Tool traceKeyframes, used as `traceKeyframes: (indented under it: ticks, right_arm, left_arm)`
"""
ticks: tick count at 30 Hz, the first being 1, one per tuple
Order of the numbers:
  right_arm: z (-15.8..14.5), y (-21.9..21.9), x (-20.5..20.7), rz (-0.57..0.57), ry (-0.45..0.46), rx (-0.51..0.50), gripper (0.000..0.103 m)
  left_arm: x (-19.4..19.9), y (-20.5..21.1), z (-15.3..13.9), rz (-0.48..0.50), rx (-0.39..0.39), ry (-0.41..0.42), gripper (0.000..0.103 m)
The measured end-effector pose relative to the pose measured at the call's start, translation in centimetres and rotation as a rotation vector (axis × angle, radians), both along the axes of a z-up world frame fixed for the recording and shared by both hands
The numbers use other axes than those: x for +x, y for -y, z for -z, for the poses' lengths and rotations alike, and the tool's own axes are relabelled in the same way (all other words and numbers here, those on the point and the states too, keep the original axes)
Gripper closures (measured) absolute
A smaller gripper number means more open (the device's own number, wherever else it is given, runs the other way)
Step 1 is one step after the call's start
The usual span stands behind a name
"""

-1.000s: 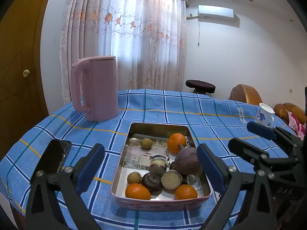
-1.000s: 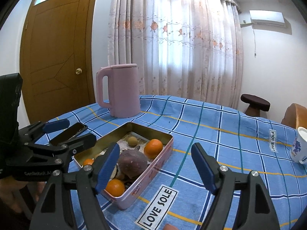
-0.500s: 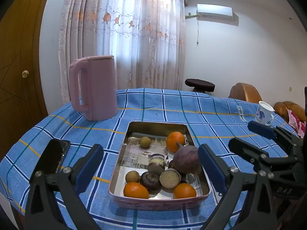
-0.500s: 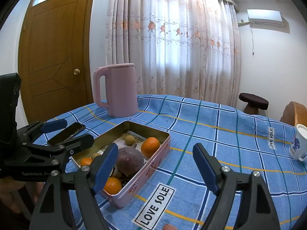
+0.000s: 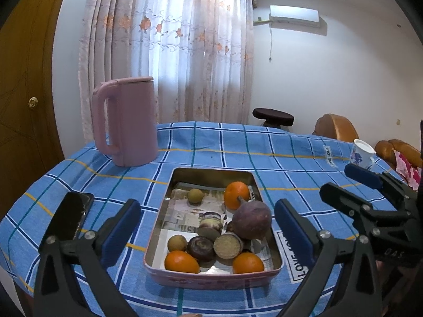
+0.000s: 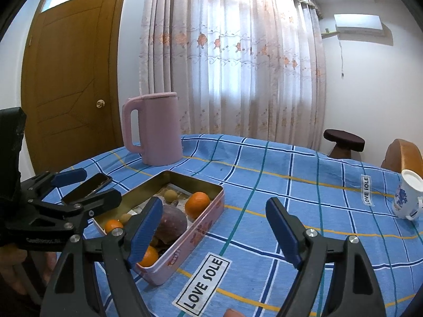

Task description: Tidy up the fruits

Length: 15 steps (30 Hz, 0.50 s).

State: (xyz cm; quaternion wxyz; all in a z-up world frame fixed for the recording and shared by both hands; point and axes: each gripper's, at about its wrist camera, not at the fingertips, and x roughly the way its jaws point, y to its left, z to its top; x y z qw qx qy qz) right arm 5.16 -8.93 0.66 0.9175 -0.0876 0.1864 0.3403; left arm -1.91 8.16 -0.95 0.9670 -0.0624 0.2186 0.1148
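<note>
A pink metal tin (image 5: 211, 280) sits on the blue checked tablecloth and holds the fruit. In it are three oranges (image 5: 236, 195), a large purple fruit (image 5: 252, 223), small brown round fruits (image 5: 195, 196) and cut dark halves (image 5: 228, 245). My left gripper (image 5: 206, 222) hovers just before the tin's near end, jaws wide open, touching nothing. The right gripper (image 6: 214, 211) stands open over bare cloth to the right of the tin (image 6: 195, 237), its left finger in front of the purple fruit (image 6: 171, 222). Each gripper shows at the edge of the other's view.
A pink kettle (image 5: 127, 121) stands behind the tin to the left. A black phone (image 5: 70, 216) lies left of the tin. A white flowered mug (image 6: 407, 198) sits at the far right. The table edge runs close below both grippers. A stool and chairs stand beyond.
The left gripper's fingers have spread a little wider. The fruit, the tin and the right gripper stay where they were.
</note>
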Motion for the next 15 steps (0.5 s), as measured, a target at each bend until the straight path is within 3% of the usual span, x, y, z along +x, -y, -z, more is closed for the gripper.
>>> traceKeyframes:
  ticks: [15]
  right_arm:
    - [0.06,0.78,0.31,0.024,0.003,-0.001,0.022]
  left_arm:
    - [0.57,0.74,0.33,-0.003,0.012,-0.034,0.0]
